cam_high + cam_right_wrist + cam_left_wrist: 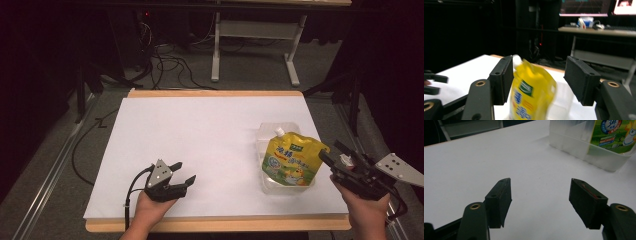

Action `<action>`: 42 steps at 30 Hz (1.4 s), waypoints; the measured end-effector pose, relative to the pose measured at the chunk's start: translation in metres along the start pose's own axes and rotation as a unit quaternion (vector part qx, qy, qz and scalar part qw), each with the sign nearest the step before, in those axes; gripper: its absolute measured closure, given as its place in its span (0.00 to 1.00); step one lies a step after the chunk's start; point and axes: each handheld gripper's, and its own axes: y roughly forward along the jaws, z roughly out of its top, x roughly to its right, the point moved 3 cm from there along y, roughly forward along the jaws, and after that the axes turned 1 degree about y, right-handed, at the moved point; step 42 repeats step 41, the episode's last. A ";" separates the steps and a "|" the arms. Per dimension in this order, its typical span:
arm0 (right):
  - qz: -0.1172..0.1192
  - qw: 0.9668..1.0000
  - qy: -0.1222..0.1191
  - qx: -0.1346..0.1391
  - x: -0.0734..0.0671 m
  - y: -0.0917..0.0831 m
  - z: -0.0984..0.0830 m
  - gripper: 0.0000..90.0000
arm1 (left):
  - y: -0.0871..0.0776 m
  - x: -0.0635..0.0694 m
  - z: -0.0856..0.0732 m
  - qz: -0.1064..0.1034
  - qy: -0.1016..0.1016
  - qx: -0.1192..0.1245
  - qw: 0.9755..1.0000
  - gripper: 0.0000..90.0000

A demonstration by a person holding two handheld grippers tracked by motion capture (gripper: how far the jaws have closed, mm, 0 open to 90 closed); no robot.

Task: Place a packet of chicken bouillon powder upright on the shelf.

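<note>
A yellow spouted pouch (pixel 291 159) with green print leans in a clear plastic box (pixel 265 131) at the table's right side. In the right gripper view the pouch (pixel 531 95) stands blurred just beyond the open jaws. My right gripper (pixel 334 154) hovers at the pouch's right edge, open, nothing between its fingers (pixel 504 78). My left gripper (pixel 182 172) rests low near the front left of the table, open and empty. The left gripper view shows its two pads (pixel 499 201) spread above bare white surface, with the box (pixel 584 150) and pouch (pixel 616 133) farther off.
A white sheet (pixel 200 145) covers the wooden-edged table (pixel 215 223). Beyond it are cables on the floor (pixel 170 65) and a white desk frame (pixel 255 45). A far desk with monitors (pixel 586 6) appears in the right gripper view.
</note>
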 end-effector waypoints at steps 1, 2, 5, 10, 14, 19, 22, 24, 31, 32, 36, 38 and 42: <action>0.006 1.000 -0.004 0.005 -0.005 -0.001 0.003 0.46 | 0.000 0.001 0.000 -0.002 0.000 0.000 1.000 0.39; 0.016 1.000 -0.010 0.007 -0.010 -0.001 0.006 0.46 | 0.000 0.002 0.001 -0.003 0.000 0.001 1.000 0.39; 0.045 0.999 -0.015 0.009 -0.028 0.003 0.010 0.45 | 0.000 0.004 0.001 -0.007 0.002 0.002 1.000 0.39; 0.096 0.995 -0.014 -0.016 -0.053 0.023 -0.002 0.41 | 0.000 0.008 0.002 -0.013 0.004 0.004 1.000 0.39; 0.123 0.991 -0.014 -0.042 -0.069 0.045 -0.024 0.34 | 0.000 0.009 0.002 -0.016 0.006 0.004 1.000 0.39; 0.161 0.983 -0.004 -0.090 -0.085 0.071 -0.059 0.31 | 0.000 0.009 0.002 -0.016 0.006 0.003 1.000 0.38; 0.166 0.979 0.007 -0.115 -0.090 0.083 -0.082 0.29 | 0.000 0.009 0.002 -0.018 0.005 0.003 1.000 0.38; 0.160 0.979 0.001 -0.126 -0.093 0.088 -0.094 0.29 | 0.000 0.010 0.002 -0.019 0.005 0.004 1.000 0.38; 0.148 0.982 -0.009 -0.120 -0.092 0.087 -0.096 0.30 | 0.001 0.010 0.002 -0.023 0.004 0.001 1.000 0.37; 0.148 0.982 -0.007 -0.118 -0.092 0.087 -0.096 0.30 | 0.002 0.010 0.002 -0.023 0.004 0.001 1.000 0.37; 0.149 0.982 -0.005 -0.120 -0.088 0.086 -0.096 0.30 | 0.002 0.010 0.002 -0.022 0.004 0.000 1.000 0.37; 0.147 0.981 -0.002 -0.122 -0.087 0.085 -0.096 0.30 | 0.002 0.011 0.002 -0.022 0.004 -0.001 1.000 0.37; 0.150 0.981 -0.003 -0.121 -0.087 0.085 -0.095 0.30 | 0.002 0.011 0.001 -0.022 0.003 0.000 1.000 0.37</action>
